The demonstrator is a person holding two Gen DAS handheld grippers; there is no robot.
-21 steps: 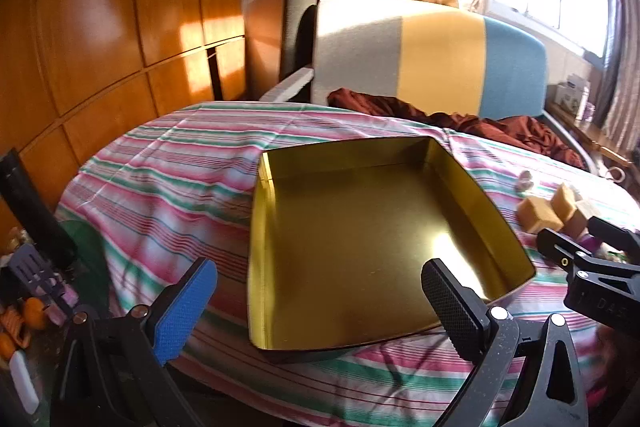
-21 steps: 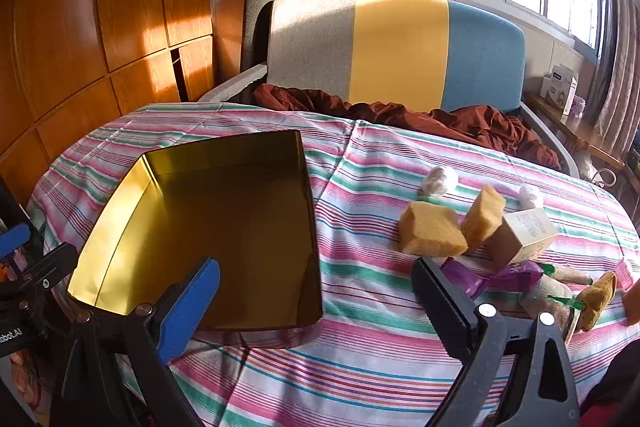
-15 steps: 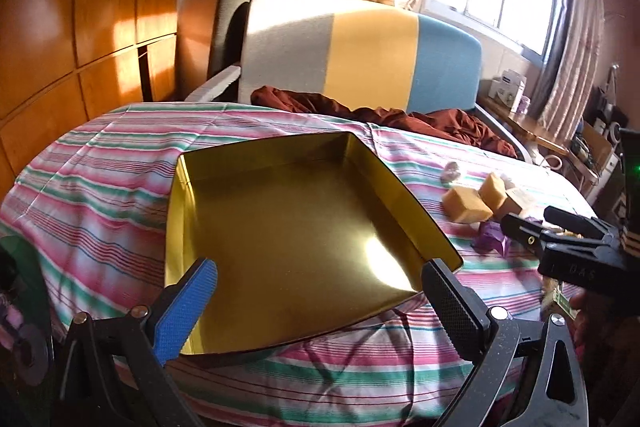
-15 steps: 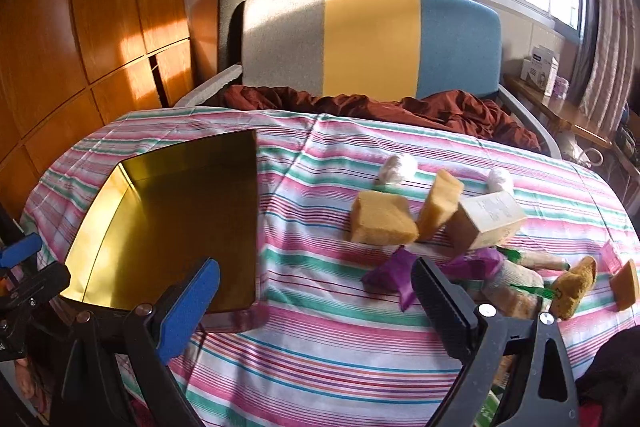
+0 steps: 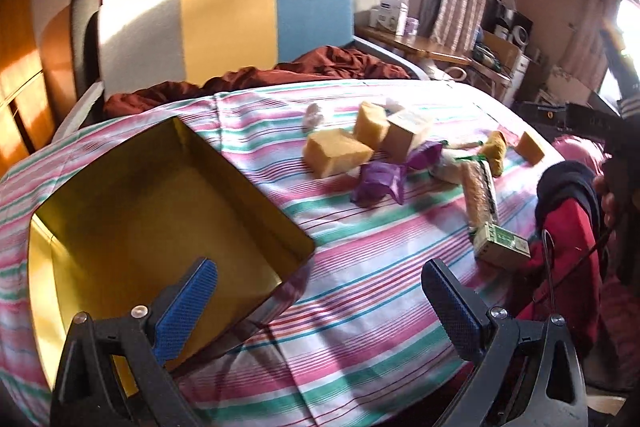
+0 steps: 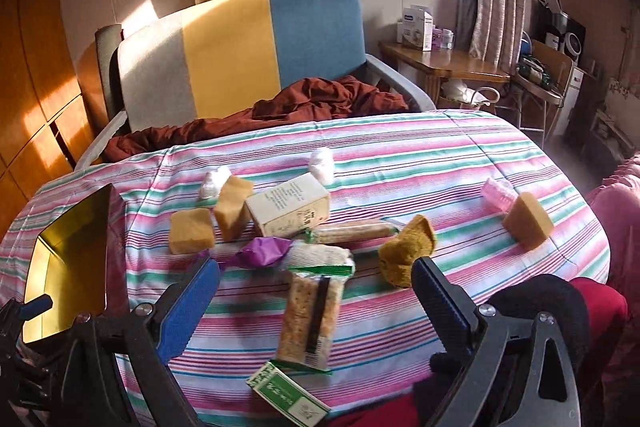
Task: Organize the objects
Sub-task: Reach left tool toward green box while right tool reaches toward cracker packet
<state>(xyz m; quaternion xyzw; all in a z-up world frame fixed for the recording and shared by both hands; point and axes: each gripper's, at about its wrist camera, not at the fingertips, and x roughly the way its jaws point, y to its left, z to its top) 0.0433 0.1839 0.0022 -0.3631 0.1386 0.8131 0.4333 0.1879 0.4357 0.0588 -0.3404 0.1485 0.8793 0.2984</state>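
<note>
Two grippers hang spread wide and empty above the near edge of a counter (image 6: 440,163) draped in pink, green and white stripes. The right gripper (image 6: 316,297) is poised over a cracker packet (image 6: 310,319) that lies lengthwise, one end toward the near edge and the other toward the window. A small green-and-white box (image 6: 288,397) sits at the very lip of the counter, just in front of it. The left gripper (image 5: 320,301) hovers between bare cloth and the near corner of an open gold tin (image 5: 160,203), which lies skewed at the counter's left side, one corner at the near edge. Clear striped cloth separates the tin from the clutter. Beyond the packet sit a purple wrapper (image 6: 262,251), a second long packet (image 6: 352,231) lying crosswise, tan sponge blocks (image 6: 190,235), a pale carton (image 6: 288,205) and a brown scrubber (image 6: 406,251). One sponge wedge (image 6: 528,221) stands apart near the right edge. A striped chair (image 6: 240,47) closes off the far side.
</note>
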